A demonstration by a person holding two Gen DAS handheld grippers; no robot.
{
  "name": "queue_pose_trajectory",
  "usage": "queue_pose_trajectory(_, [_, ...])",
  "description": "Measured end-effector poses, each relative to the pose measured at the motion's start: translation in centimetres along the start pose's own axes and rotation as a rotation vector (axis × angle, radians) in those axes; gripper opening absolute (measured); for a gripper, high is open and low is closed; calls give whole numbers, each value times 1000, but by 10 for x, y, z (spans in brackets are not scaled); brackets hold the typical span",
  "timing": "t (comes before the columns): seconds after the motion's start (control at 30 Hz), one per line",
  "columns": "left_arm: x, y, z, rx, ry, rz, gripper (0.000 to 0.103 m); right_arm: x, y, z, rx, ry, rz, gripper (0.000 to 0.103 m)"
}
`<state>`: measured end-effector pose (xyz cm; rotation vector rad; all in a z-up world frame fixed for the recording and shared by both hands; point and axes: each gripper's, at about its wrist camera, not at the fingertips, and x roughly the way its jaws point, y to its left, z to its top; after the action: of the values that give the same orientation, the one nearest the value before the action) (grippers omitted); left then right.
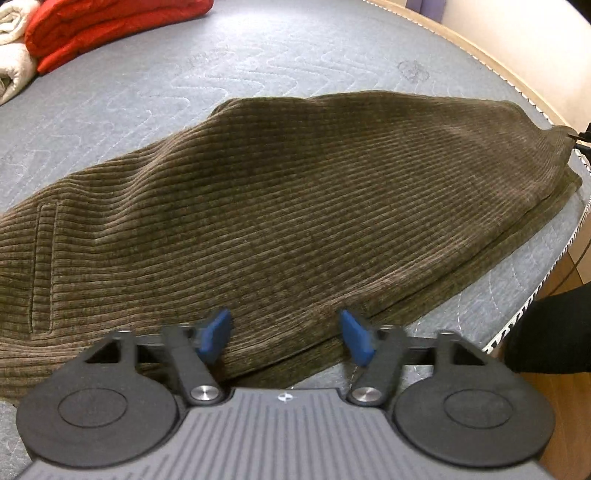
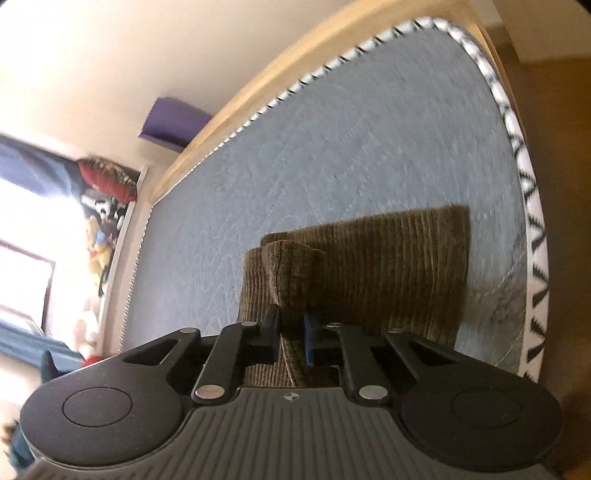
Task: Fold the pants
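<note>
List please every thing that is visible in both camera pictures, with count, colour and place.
pants: one, olive-brown corduroy, spread on the mattress
mattress: one, grey-blue quilted, under the pants
red blanket: one, folded, far left corner
cream blanket: one, rolled, beside the red one
purple box: one, behind the bed frame
soft toys: several, mixed colours, by the window
left hand-held gripper: black, blue pads, open over the pants' near edge
right hand-held gripper: black, shut on a pants fold

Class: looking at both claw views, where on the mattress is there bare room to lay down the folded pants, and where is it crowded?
Bare quilted mattress stretches between the corduroy pants and the wooden bed edge; a narrower strip runs between the pants and the zigzag piping. The corner with the red blanket and cream rolls is crowded.
</note>
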<state>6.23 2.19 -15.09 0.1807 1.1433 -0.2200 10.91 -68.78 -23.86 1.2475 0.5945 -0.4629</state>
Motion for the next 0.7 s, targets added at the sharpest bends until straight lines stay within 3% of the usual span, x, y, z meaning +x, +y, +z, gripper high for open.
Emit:
queue_pose_trajectory(0.03, [-3, 0, 0, 1, -6, -15, 35, -5, 5, -1, -41, -20, -11, 11])
queue_pose_trajectory(0.07, [-6, 0, 1, 8, -8, -20, 5, -10, 8, -1, -79, -42, -20, 9])
queue_pose_trajectory(0.1, [-11, -2, 1, 26, -15, -14, 2, -18, 14, -1, -123, -73, -25, 9])
queue_pose_trajectory(0.23, [-27, -5, -1, 72, -52, -25, 2, -50, 27, -2, -237, -187, -38, 8])
queue_pose_trajectory(0.3, [-29, -3, -3, 72, -36, -41, 2, -46, 24, -2, -280, -183, -179, 8])
queue_pose_trajectory(0.4, [-24, 2, -8, 88, 28, -34, 0, -21, 6, -1, -277, -50, -378, 9])
queue_pose_trajectory(0.47, [-28, 10, -7, 50, 20, -49, 2, -17, -8, 3, -204, -21, -397, 13])
queue_pose_trajectory(0.53, [-41, 20, -3, -4, -40, -70, 5, -20, -9, 5, -197, -48, -426, 16])
queue_pose_trajectory(0.6, [-51, 28, 1, -51, -105, -82, 11, -24, -9, 6, -194, -64, -442, 24])
queue_pose_trajectory(0.67, [-55, 36, 4, -101, -148, -73, 12, -25, -7, 3, -179, -61, -438, 38])
queue_pose_trajectory(0.7, [-53, 40, 5, -123, -156, -63, 13, -25, -7, 3, -175, -60, -437, 39])
